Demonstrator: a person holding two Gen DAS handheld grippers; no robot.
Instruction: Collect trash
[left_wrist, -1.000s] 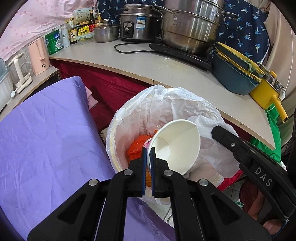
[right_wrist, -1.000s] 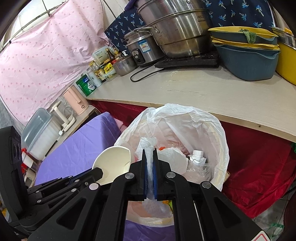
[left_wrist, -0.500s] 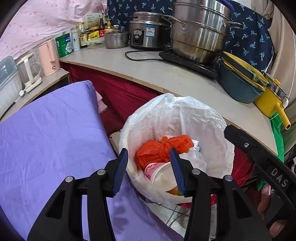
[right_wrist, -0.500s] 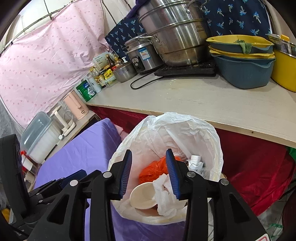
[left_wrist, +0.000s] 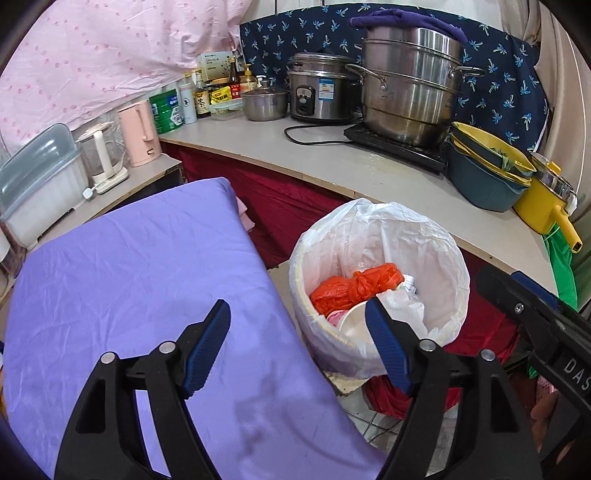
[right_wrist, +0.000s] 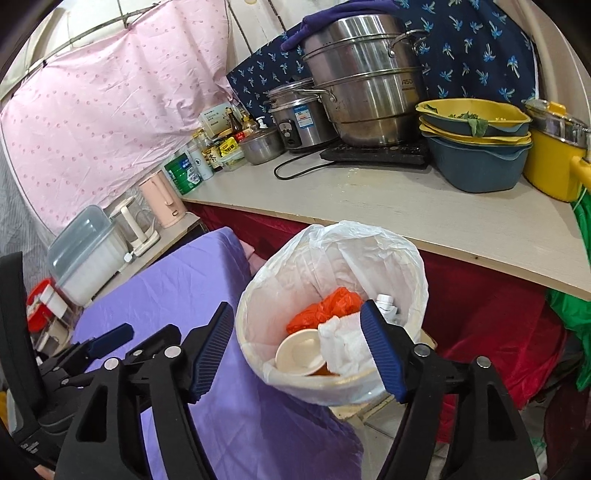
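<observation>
Trash bin (left_wrist: 373, 354) sits at 3 o'clock of purple bed (left_wrist: 129, 288), paper cup (right_wrist: 299, 352) and white wrapper (right_wrist: 343, 343) inside it. Left hand-held gripper (left_wrist: 299, 343) and right hand-held gripper (right_wrist: 299, 350) both empty, jaws opening.

Purple-sheeted bed (left_wrist: 122, 273), cluttered counter (left_wrist: 332, 162), steamer pot (left_wrist: 410, 99)

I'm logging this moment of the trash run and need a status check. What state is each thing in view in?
left gripper: jaws opening, nothing between them
right gripper: jaws opening, nothing between them
trash bin: upright, lined with a white bag, partly filled
paper cup: lying in the bin
white tissue: crumpled in the bin
orange bag: knotted, in the bin
steamer pot: lidded, on the cooktop
</observation>
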